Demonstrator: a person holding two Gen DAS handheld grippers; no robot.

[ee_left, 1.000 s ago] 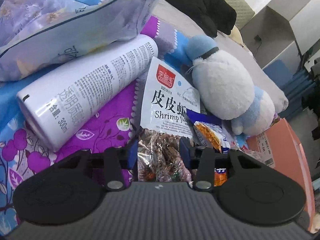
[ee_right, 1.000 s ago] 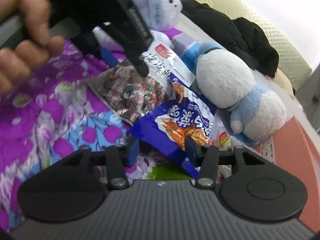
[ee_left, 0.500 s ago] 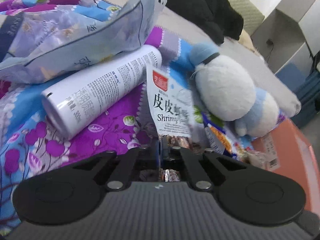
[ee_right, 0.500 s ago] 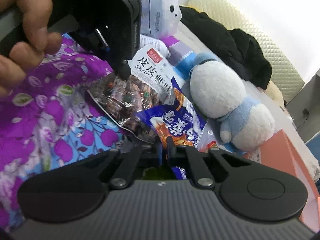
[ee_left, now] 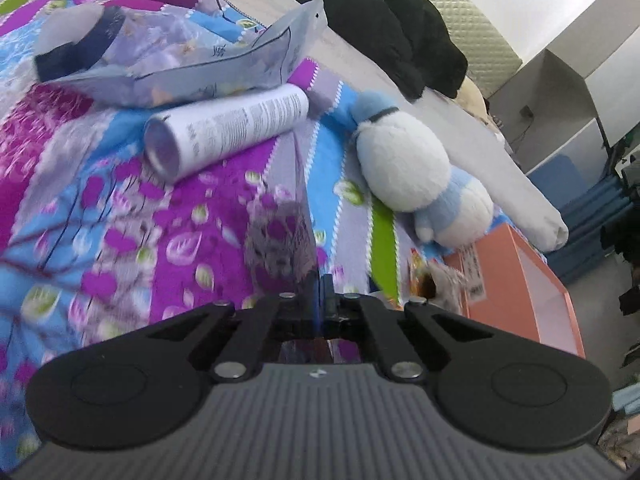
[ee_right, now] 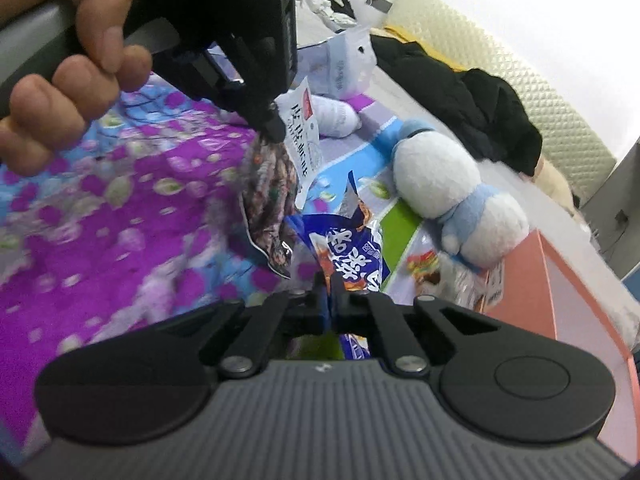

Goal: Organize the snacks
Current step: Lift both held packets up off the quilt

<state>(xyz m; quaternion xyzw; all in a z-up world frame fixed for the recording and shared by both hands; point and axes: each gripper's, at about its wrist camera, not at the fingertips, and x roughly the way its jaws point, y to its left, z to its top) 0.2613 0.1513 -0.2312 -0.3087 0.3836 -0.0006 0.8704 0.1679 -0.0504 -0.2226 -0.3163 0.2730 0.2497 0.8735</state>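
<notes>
Crinkly clear film, seen edge-on, runs straight out from the left claw, whose jaws are pinched tight on the shrimp snack bag. From the right wrist view that bag hangs clear of the floral bedspread, its white label panel uppermost and its see-through body full of dark reddish-brown pieces. The right claw is likewise clamped on a corner of the blue snack packet, a glossy pack with white characters and an orange food photo, which also looks lifted off the bed.

The step in hand appears to be carrying both bags to the orange bin at the bed's right edge, beside the plush toy. To do it well, I would keep both grips firm, since thin film held by one edge could slip or swing. I would also carry each bag high enough to clear the bin's wall and the small packets lying against it. Bringing the hands in one after the other would likely stop the bags tangling.
</notes>
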